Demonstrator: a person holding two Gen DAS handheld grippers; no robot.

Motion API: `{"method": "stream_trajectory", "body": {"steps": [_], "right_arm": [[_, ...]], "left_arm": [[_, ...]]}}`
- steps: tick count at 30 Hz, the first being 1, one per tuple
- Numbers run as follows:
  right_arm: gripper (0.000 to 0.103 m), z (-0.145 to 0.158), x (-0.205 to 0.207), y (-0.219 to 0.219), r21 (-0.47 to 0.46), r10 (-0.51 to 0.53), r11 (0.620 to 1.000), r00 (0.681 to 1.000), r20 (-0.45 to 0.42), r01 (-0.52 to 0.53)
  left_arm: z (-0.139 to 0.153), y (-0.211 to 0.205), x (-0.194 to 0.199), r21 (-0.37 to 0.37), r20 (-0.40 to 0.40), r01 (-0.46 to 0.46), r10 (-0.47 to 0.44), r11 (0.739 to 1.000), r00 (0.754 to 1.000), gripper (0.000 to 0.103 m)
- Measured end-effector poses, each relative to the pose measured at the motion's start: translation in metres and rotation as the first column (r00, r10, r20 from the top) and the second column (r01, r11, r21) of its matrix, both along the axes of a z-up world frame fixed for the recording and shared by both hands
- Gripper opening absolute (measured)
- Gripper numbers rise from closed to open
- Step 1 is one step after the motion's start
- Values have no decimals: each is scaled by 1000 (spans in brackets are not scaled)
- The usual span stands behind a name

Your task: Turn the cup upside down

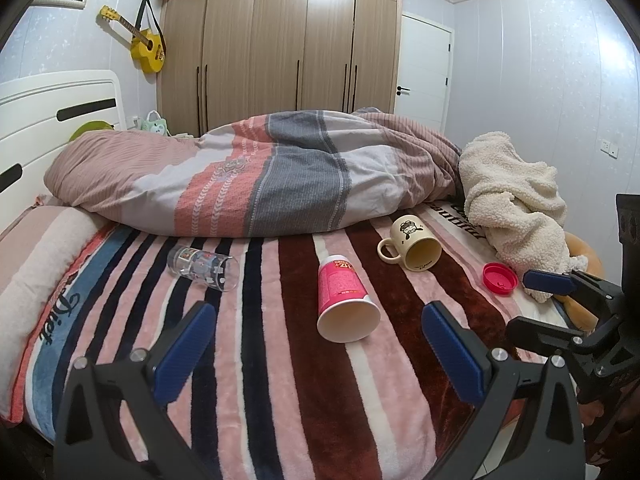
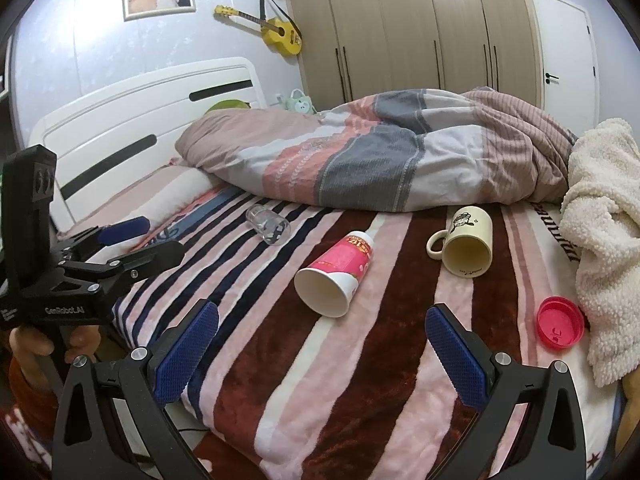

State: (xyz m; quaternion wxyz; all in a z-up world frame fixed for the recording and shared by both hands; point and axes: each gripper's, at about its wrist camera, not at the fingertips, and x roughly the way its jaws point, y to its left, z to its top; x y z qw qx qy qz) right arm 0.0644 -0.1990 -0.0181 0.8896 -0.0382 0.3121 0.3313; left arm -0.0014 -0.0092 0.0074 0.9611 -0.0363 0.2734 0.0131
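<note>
The left hand-held gripper (image 1: 316,336) hangs low over the near edge of the bed, its blue fingers spread wide with nothing between them. The right hand-held gripper (image 2: 322,340) hovers alongside it, likewise spread wide and empty.

On the striped blanket (image 1: 280,380) three cups lie on their sides, well apart from one another. The pink paper cup (image 1: 344,300) is nearest, straight ahead of the left gripper, its open mouth turned toward the cameras. The cream mug (image 1: 410,244) lies farther back and to the right, handle to the left, mouth also facing forward. The clear glass (image 1: 204,268) lies to the left, with a printed pattern on its side.

A pink lid (image 1: 499,278) rests flat on the blanket near the right edge, just beside a white fleece throw (image 1: 516,200). A bunched duvet (image 1: 260,172) runs across the bed behind the cups. A yellow guitar (image 1: 140,40) hangs on the wall beside the wardrobe (image 1: 280,40).
</note>
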Motion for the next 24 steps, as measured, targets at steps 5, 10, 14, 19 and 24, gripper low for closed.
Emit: {"method": "stream_trajectory", "body": {"steps": [5, 10, 14, 19, 24], "right_arm": [[103, 0, 0, 1, 1, 2, 1000, 1000, -3, -2], [103, -1, 0, 1, 2, 3, 1000, 1000, -6, -3], [103, -1, 0, 1, 3, -1, 1000, 1000, -1, 1], [103, -2, -1, 0, 7, -1, 1000, 1000, -3, 1], [103, -1, 0, -1, 13, -8, 1000, 1000, -10, 8]], "left_arm": [[1, -1, -1, 1, 0, 1, -1, 1000, 1000, 103], [2, 0, -2, 0, 1, 1, -1, 1000, 1000, 103], [3, -1, -2, -1, -1, 3, -3, 1000, 1000, 103], [3, -1, -2, -1, 0, 5, -5, 1000, 1000, 103], [3, -1, -2, -1, 1, 3, -3, 1000, 1000, 103]]}}
